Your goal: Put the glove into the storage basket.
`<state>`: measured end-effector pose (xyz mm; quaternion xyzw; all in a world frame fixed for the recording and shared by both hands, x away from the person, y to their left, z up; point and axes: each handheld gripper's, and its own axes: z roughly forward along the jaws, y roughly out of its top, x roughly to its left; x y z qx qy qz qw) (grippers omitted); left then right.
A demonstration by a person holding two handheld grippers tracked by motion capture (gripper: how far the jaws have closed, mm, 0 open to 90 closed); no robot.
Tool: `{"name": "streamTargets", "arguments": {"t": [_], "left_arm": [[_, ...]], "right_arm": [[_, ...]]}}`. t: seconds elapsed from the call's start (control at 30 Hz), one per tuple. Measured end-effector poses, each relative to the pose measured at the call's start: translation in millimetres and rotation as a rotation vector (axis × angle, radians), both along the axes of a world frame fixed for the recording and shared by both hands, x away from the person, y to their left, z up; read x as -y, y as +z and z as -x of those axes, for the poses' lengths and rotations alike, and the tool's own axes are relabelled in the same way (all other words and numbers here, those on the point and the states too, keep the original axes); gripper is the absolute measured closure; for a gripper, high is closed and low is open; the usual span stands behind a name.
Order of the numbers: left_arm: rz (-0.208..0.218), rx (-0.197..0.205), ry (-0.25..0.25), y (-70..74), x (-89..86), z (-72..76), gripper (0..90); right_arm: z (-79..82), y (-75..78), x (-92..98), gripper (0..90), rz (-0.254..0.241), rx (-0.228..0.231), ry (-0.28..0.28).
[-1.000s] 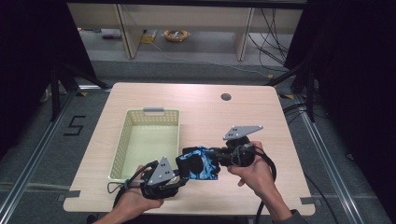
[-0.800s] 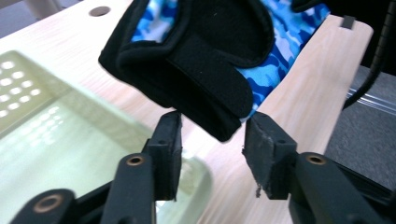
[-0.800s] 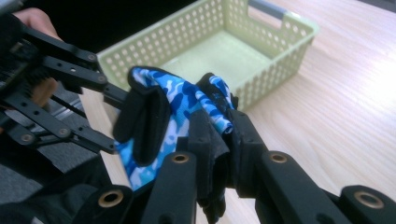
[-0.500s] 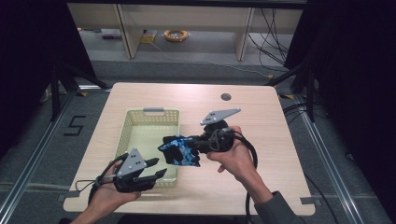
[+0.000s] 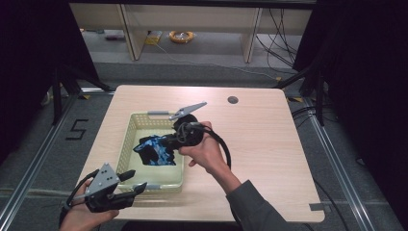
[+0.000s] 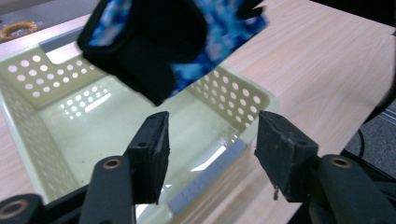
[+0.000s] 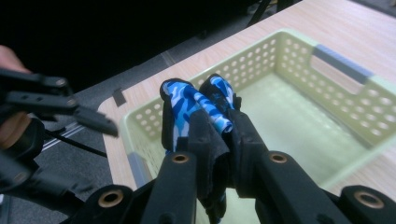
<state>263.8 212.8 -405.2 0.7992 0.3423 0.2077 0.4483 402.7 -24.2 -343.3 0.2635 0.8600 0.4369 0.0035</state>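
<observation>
High view: we're holding the blue-and-black cloth (image 5: 156,149) mid-frame, bunched and dangling just above the pale green basket (image 5: 126,147), which looks empty under it. Our right gripper (image 5: 174,140) is clamping it tight. Our left gripper (image 5: 133,182), lower left by the basket's near rim, has just been opening, nothing between its jaws.
</observation>
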Motion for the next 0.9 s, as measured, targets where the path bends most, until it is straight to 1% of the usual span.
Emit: {"name": "streamTargets", "arguments": {"t": [0.03, 0.07, 0.1, 0.13, 0.17, 0.2, 0.23, 0.27, 0.3, 0.4, 0.43, 0.47, 0.5, 0.53, 0.57, 0.6, 0.63, 0.67, 0.7, 0.77, 0.83, 0.87, 0.9], "left_arm": [[0.024, -0.033, 0.02, -1.8, -0.4, 6.2, 43.1], [0.035, -0.038, 0.019, -3.7, -1.3, 9.0, 42.4], [0.057, -0.047, 0.021, -6.6, -1.4, 12.0, 41.6], [0.048, -0.035, 0.015, -8.3, -2.6, 14.5, 41.3], [0.06, -0.031, 0.023, -11.0, -2.1, 18.0, 41.2], [0.055, -0.028, 0.023, -12.7, -2.1, 20.6, 40.9], [0.062, -0.028, 0.016, -16.2, -2.0, 24.4, 40.2], [0.072, -0.027, 0.012, -18.9, -1.7, 26.3, 40.2], [0.063, -0.038, 0.012, -22.3, -1.4, 30.3, 39.7], [0.058, -0.066, 0.0, -33.2, 0.6, 35.6, 38.4], [0.056, -0.073, -0.007, -37.7, 1.6, 36.9, 38.0], [0.048, -0.071, -0.012, -39.3, 1.7, 36.9, 37.8], [0.05, -0.08, -0.013, -43.3, 2.6, 37.9, 37.8], [0.055, -0.09, -0.005, -45.9, 3.9, 38.9, 37.5], [0.049, -0.086, -0.017, -48.6, 4.1, 38.8, 37.3], [0.053, -0.093, -0.021, -52.3, 4.9, 39.1, 37.2], [0.06, -0.103, -0.015, -55.1, 5.8, 39.8, 37.1], [0.07, -0.109, -0.02, -57.0, 6.6, 40.2, 37.1], [0.065, -0.11, -0.025, -60.1, 7.3, 40.9, 37.1], [0.063, -0.111, -0.019, -63.9, 9.9, 43.0, 37.0], [0.047, -0.112, -0.031, -67.5, 12.0, 44.3, 36.7], [0.054, -0.129, -0.029, -68.8, 13.0, 45.0, 36.5], [0.035, -0.117, -0.042, -70.3, 12.9, 43.6, 36.5]], "right_arm": [[0.0, 0.0, 0.0, 81.4, 0.0, 0.0, 0.0], [-1.6, -3.3, -7.4, 81.4, 0.003, -0.008, 0.002], [-2.7, -5.3, -12.8, 81.4, 0.006, -0.015, 0.006], [-3.9, -8.0, -18.3, 81.4, 0.006, -0.016, 0.012], [-4.6, -10.1, -23.4, 81.4, 0.005, -0.028, 0.016], [-6.0, -12.7, -28.0, 81.4, 0.01, -0.024, 0.021], [-8.0, -18.4, -36.8, 81.4, 0.013, -0.028, 0.033], [-8.0, -18.4, -36.8, 81.4, 0.013, -0.028, 0.033], [-7.7, -20.0, -39.9, 81.4, 0.017, -0.038, 0.032], [-8.0, -28.3, -51.4, 81.3, 0.032, -0.045, 0.045], [-8.3, -30.6, -54.3, 81.4, 0.033, -0.048, 0.052], [-8.0, -33.3, -57.6, 81.4, 0.039, -0.057, 0.049], [-8.2, -34.7, -58.8, 81.4, 0.04, -0.06, 0.051], [-8.5, -37.9, -61.7, 81.3, 0.041, -0.071, 0.056], [-8.4, -39.8, -63.3, 81.3, 0.041, -0.08, 0.053], [-8.4, -42.2, -65.1, 81.3, 0.043, -0.085, 0.052], [-8.2, -48.9, -69.0, 81.3, 0.05, -0.105, 0.055], [-8.2, -48.9, -69.0, 81.3, 0.05, -0.105, 0.055], [-8.3, -51.2, -69.6, 81.3, 0.053, -0.105, 0.056], [-6.7, -58.2, -71.6, 81.3, 0.062, -0.126, 0.046], [-6.6, -64.5, -72.2, 81.2, 0.064, -0.139, 0.045], [-7.2, -69.1, -71.6, 81.2, 0.064, -0.145, 0.033], [-7.5, -71.7, -71.0, 81.2, 0.064, -0.156, 0.025]]}}
